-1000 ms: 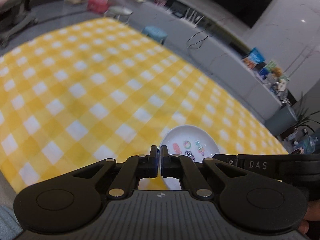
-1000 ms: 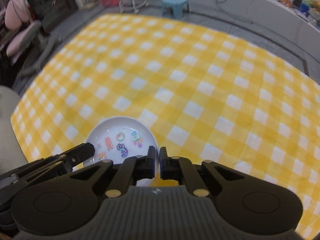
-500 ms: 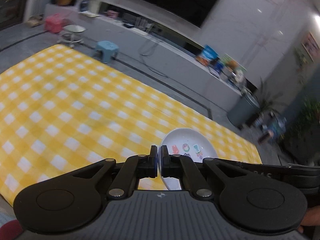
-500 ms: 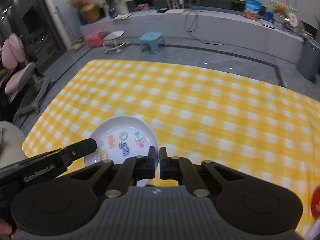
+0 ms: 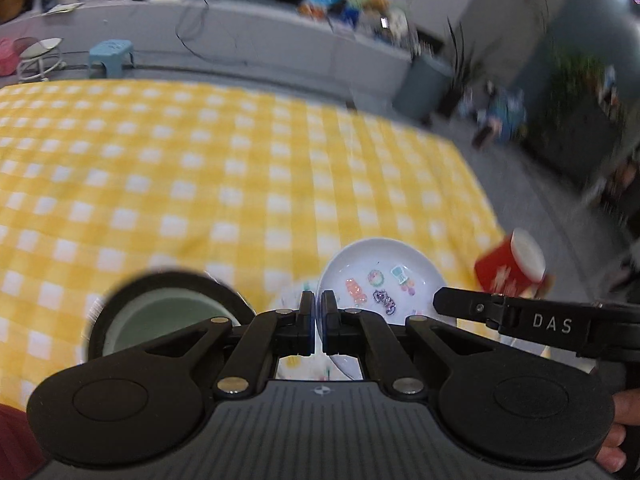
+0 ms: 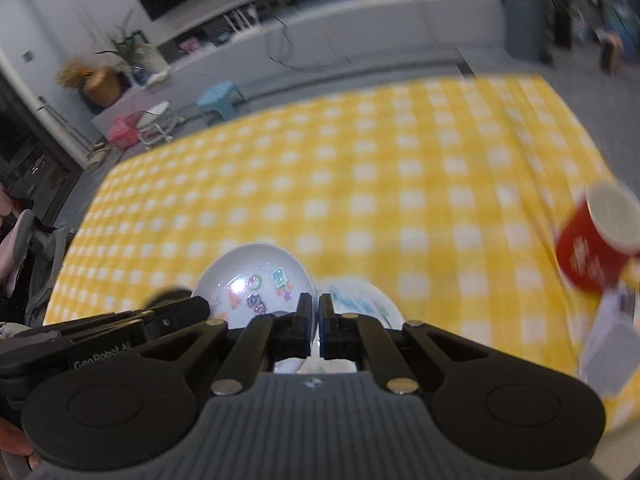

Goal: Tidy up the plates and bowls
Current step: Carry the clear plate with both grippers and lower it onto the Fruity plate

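Observation:
A white plate with cartoon stickers is held between both grippers above the yellow checked cloth. My left gripper is shut on its left rim. My right gripper is shut on its right rim; its arm also shows in the left wrist view. Below lie a dark bowl with a pale green inside and a white plate with a printed pattern.
A red cup with a white inside stands at the cloth's right edge. A pale box lies near it. The yellow checked cloth stretches ahead. Stools, a long grey bench and a bin stand beyond.
Both grippers have swung right with the sticker plate held between them. The dark bowl, the patterned plate and the red cup have come into view.

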`<state>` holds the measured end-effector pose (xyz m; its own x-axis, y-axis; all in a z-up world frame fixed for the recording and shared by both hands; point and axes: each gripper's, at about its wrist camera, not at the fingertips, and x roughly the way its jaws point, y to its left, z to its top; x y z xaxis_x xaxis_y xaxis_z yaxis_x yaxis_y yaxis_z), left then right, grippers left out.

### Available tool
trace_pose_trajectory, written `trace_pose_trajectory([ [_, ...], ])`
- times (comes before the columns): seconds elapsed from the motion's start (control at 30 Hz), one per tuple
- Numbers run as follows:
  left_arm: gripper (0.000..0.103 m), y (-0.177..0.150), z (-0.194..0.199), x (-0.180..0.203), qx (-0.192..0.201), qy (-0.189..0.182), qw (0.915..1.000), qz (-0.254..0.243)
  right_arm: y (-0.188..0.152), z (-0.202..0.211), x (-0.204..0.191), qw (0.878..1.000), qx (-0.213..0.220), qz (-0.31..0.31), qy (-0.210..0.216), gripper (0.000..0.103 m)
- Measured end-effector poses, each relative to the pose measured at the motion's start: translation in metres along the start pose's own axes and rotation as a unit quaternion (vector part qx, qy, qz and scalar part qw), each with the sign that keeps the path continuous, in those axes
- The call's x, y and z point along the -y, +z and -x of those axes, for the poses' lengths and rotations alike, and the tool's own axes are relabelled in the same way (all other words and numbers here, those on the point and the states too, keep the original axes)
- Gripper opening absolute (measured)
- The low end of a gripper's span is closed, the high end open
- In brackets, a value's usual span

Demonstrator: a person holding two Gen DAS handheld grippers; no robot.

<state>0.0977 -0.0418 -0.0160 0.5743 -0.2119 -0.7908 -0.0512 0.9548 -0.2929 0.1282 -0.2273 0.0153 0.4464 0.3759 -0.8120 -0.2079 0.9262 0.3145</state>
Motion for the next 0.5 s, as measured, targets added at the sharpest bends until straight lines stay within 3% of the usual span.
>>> trace_pose_trajectory([
  [0.23,0.004,-0.024,-0.041,0.028,-0.056,0.060,0.9956,-0.043,-0.033,-0.043,0.047,0.997,-0.046,-0.067,0.008,0.000],
  [0.5,0.004,-0.034,-0.058,0.036,-0.063,0.086,0.9925,-0.060,-0.042,-0.074,0.072,0.993,-0.052,-0.099,0.024,0.000],
])
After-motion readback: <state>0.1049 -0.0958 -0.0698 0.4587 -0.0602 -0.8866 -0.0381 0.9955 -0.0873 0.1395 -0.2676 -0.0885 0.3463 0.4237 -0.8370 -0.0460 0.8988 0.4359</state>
